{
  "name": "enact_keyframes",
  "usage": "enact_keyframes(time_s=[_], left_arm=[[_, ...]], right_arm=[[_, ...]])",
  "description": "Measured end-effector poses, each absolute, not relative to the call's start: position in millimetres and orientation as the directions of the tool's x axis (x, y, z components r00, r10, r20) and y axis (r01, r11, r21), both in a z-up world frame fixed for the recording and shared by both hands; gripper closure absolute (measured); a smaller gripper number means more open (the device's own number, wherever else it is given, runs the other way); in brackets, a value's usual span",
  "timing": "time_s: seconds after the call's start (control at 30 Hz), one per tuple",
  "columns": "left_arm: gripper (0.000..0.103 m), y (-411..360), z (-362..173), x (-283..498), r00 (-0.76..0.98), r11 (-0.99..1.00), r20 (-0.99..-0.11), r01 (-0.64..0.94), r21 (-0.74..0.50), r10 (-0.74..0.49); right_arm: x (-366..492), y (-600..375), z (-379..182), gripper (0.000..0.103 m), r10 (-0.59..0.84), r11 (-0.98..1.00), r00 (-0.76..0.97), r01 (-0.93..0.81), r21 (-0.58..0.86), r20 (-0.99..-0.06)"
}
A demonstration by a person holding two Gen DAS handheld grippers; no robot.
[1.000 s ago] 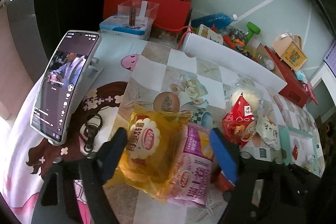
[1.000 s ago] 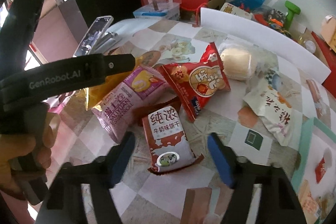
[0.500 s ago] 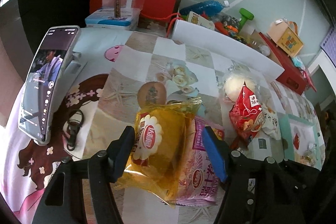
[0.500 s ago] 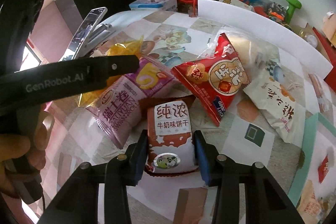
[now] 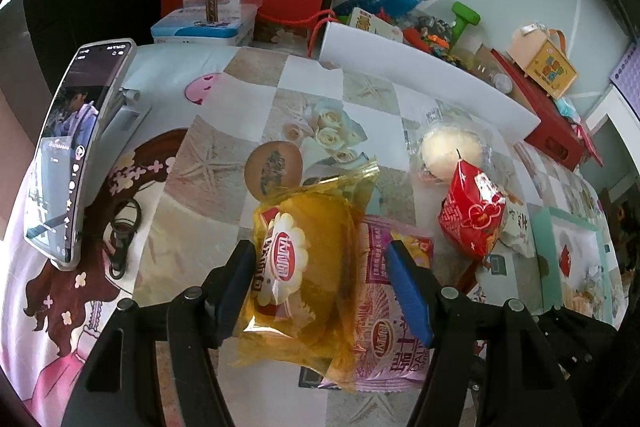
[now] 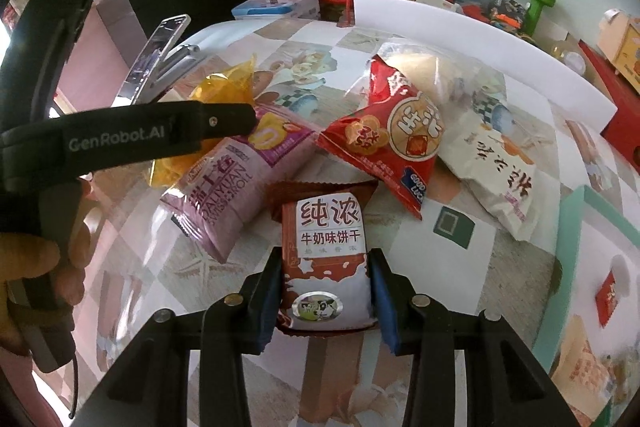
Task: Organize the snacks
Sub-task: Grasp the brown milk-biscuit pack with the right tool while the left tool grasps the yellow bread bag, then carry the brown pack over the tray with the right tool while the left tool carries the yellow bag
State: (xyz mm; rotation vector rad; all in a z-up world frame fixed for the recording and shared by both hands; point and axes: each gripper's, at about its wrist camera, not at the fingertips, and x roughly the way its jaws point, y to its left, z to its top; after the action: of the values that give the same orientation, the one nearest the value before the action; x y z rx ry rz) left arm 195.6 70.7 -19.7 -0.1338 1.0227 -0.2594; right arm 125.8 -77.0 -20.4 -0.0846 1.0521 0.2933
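My right gripper [image 6: 326, 301] clenched the brown milk biscuit packet [image 6: 325, 259]. My left gripper [image 5: 326, 287] straddled the yellow cake bag [image 5: 304, 267], its right pad not touching; the purple Swiss roll packet [image 5: 390, 311] lay at three o'clock.

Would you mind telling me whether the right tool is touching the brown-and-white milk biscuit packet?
Touching. In the right wrist view, the right tool has both blue pads pressed against the sides of the brown-and-white milk biscuit packet, with no gap showing.
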Motion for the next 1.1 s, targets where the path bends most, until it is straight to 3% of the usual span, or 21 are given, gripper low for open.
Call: enact_keyframes(time_s=[0.47, 0.5, 0.53, 0.57, 1.1], left_arm=[[0.036, 78.6, -20.9, 183.2, 0.47, 0.959, -0.838, 0.09, -0.267, -0.277], [0.041, 78.5, -20.2, 182.8, 0.471, 0.961, -0.839, 0.09, -0.262, -0.273], [0.053, 78.6, -19.6, 181.6, 0.472, 0.964, -0.841, 0.086, -0.253, -0.263], [0.056, 77.8, -19.6, 181.7, 0.47, 0.967, -0.847, 0.083, -0.24, -0.25], [0.058, 75.7, -7.7, 171.8, 0.487, 0.974, -0.845, 0.073, -0.213, -0.221]], right_arm=[[115.2, -87.0, -18.8, 0.06, 0.188, 0.964, 0.459, -0.256, 0.074, -0.868], [114.8, -87.2, -18.7, 0.06, 0.188, 0.964, 0.459, -0.254, 0.074, -0.868], [114.6, -87.3, -18.6, 0.06, 0.187, 0.965, 0.459, -0.253, 0.074, -0.868], [114.1, -88.0, -18.2, 0.06, 0.187, 0.965, 0.46, -0.252, 0.074, -0.868], [101.2, -93.7, -6.3, 0.06, 0.206, 0.964, 0.492, -0.251, 0.089, -0.846]])
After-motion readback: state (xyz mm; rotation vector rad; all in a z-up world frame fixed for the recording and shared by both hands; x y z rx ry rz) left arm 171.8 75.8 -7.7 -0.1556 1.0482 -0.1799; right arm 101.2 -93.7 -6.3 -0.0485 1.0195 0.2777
